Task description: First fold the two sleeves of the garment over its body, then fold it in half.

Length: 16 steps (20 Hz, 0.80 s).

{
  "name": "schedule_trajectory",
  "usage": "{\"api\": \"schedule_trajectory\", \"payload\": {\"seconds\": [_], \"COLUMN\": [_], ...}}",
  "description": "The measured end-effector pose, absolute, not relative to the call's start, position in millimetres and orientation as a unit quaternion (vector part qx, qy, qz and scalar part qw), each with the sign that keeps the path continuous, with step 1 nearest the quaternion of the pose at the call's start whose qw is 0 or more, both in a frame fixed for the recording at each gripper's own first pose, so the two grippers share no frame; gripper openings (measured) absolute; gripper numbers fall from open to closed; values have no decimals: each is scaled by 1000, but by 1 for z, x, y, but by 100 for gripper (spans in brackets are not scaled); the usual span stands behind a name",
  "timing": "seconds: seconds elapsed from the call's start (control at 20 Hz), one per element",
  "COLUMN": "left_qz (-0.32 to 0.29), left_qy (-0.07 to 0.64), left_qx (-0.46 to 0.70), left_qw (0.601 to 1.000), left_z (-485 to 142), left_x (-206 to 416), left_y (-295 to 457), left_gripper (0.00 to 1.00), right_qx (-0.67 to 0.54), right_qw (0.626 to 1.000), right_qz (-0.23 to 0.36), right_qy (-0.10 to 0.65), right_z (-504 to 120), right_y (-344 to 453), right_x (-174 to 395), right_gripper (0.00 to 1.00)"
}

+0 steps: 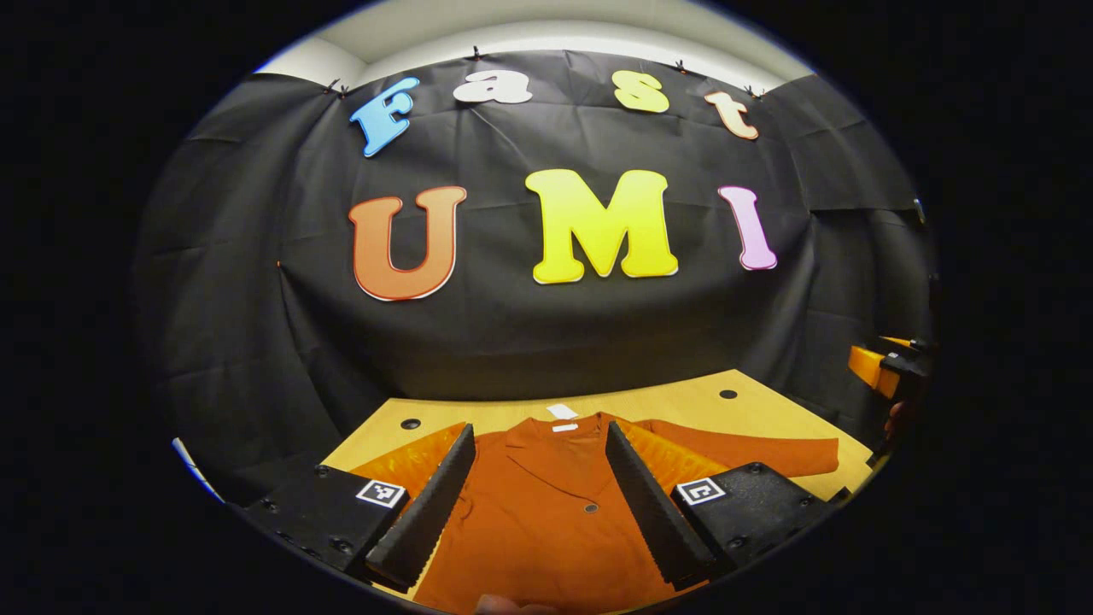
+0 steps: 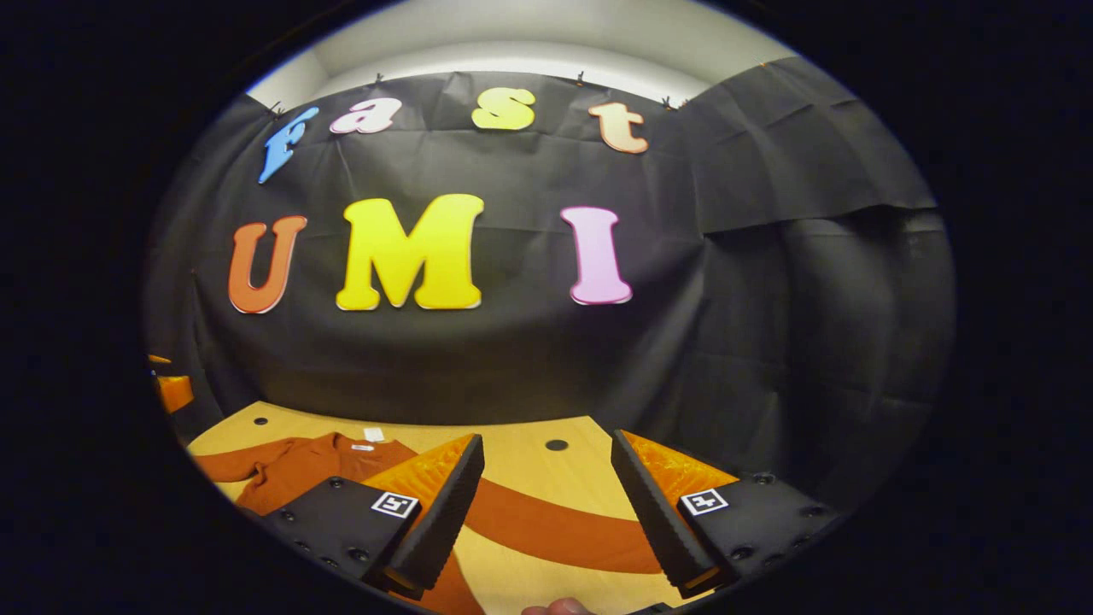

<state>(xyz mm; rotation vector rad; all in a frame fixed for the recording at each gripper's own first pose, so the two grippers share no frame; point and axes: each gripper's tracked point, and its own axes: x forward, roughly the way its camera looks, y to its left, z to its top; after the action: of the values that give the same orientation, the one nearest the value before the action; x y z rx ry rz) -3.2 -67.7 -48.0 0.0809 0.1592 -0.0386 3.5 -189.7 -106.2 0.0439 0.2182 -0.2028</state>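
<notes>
Garment [image 1: 546,512] flat on the wooden table [image 1: 768,406], collar toward the wall, one sleeve [image 2: 555,530] stretched out sideways, unfolded. My left gripper [image 1: 540,500] hangs over its chest, jaws wide, holding nothing. My right gripper [image 2: 546,521] hangs above that sleeve, jaws likewise spread, empty.

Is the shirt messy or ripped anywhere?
Nothing stands out. The shirt lies flat on the table, collar away from the grippers, no tears visible. Its sleeve stretches out sideways, not yet folded.
</notes>
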Motion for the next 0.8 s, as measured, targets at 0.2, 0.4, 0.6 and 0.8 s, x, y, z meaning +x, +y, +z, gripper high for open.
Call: {"api": "schedule_trajectory", "payload": {"seconds": [0.2, 0.4, 0.6, 0.8], "left_qz": [-19, -7, 15, 32], "left_qy": [101, 110, 123, 137], "left_qx": [35, 44, 47, 49], "left_qw": [994, 993, 991, 989], "left_z": [-54, -56, -59, -66], "left_x": [2, 9, 10, 9], "left_y": [-86, -96, -98, -102], "left_gripper": [99, 99, 99, 99], "right_qx": [32, 52, 64, 57], "right_qw": [973, 953, 934, 922], "right_qz": [-130, -140, -154, -165], "right_qy": [188, 264, 315, 347], "right_z": [-187, -264, -320, -352], "right_y": [-240, -263, -282, -290], "right_x": [-6, -14, -12, -9], "right_gripper": [95, 95, 96, 94]}}
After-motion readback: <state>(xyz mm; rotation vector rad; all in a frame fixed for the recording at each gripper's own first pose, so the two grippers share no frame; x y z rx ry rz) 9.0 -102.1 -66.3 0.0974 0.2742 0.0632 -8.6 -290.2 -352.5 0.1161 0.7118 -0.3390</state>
